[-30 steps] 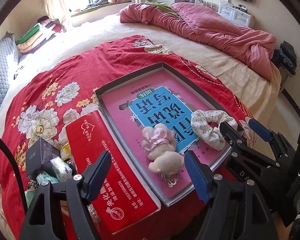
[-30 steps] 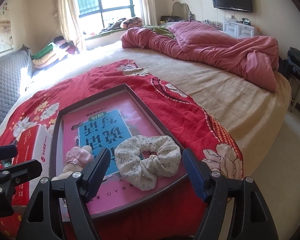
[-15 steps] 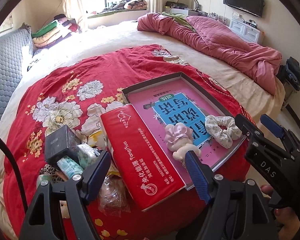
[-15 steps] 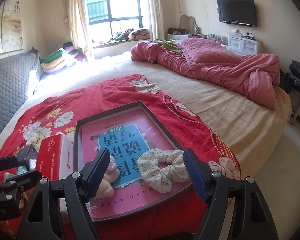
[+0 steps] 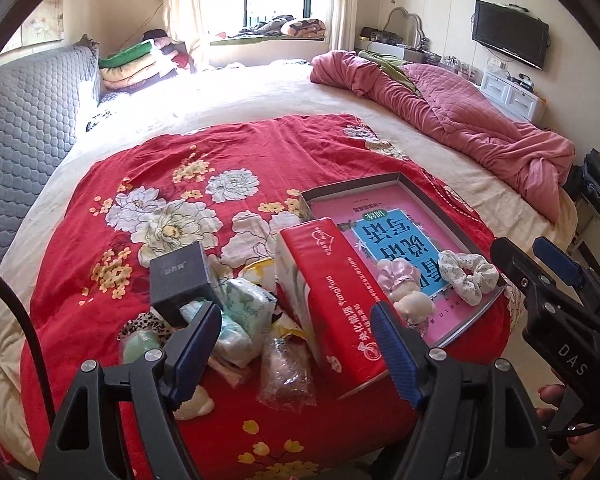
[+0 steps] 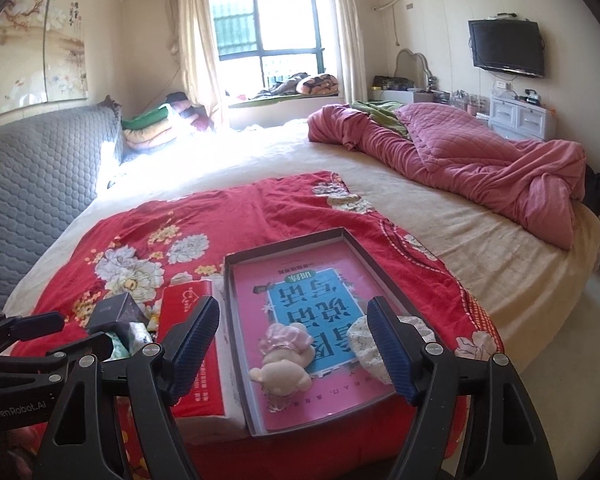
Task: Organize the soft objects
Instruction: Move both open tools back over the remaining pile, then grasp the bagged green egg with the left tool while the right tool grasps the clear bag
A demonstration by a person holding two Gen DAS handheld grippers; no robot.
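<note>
The left gripper (image 5: 296, 350) hovers with its blue-padded jaws spread wide and nothing between them, above a heap of small items on the red floral bedspread (image 5: 160, 168): a black box (image 5: 180, 276), wrapped tissue packs (image 5: 246, 310) and a clear crinkled packet (image 5: 286, 374). A red tissue box (image 5: 332, 296) lies just beside a shallow tray (image 5: 356, 188) with a pink book-cover base. The right gripper (image 6: 292, 346) is likewise wide apart and empty, held over the tray's near end. In the tray lie a small plush doll in a pink bonnet (image 6: 286, 356) and a white floral scrunchie (image 5: 468, 274), near each other.
</note>
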